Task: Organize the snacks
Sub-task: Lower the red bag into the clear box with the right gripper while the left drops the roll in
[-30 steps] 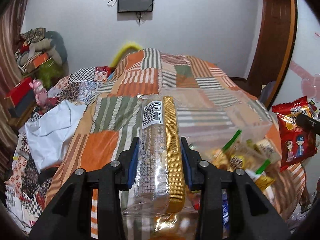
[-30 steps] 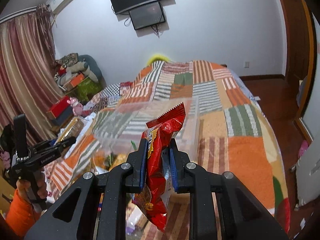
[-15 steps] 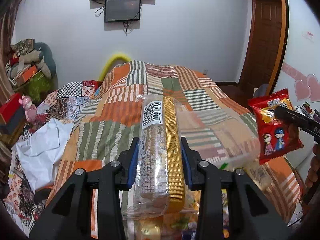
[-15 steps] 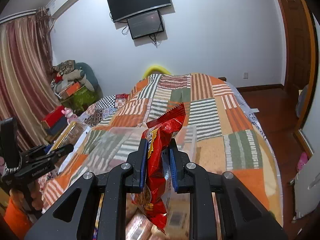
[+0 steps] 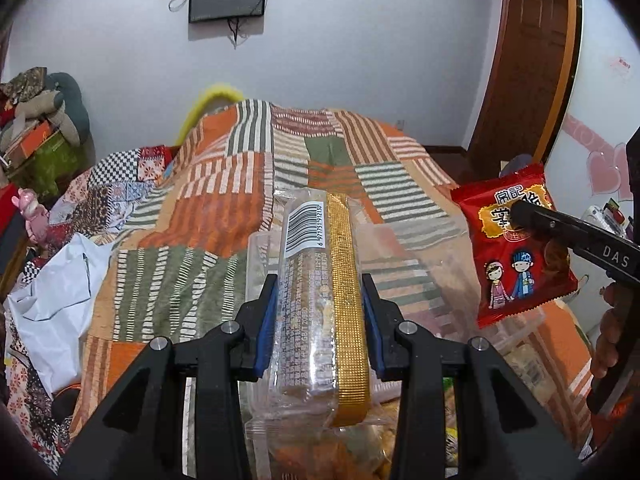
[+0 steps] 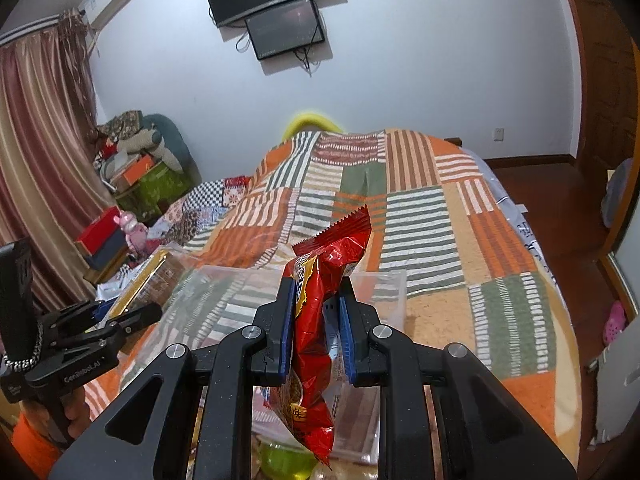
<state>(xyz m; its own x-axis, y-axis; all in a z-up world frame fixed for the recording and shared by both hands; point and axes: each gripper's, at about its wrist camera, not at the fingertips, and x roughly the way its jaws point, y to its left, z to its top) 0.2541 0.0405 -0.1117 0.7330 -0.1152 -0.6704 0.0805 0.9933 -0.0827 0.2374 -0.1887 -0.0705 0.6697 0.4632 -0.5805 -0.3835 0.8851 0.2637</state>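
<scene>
Mid-carry: left gripper (image 5: 319, 320) pinches the clear gold-striped cracker pack (image 5: 320, 304) at frame center, right gripper (image 6: 313, 322) squeezes the red snack bag (image 6: 320, 320) above the clear bin (image 6: 384, 292). Next up, probably dropping both in.

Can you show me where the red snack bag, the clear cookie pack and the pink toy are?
Red snack bag (image 6: 316, 344), right wrist view, its crinkled middle.
Cookie pack (image 5: 316, 300), left wrist view, middle of its printed wrapper.
Pink toy (image 6: 134, 229), right wrist view, its body.
</scene>
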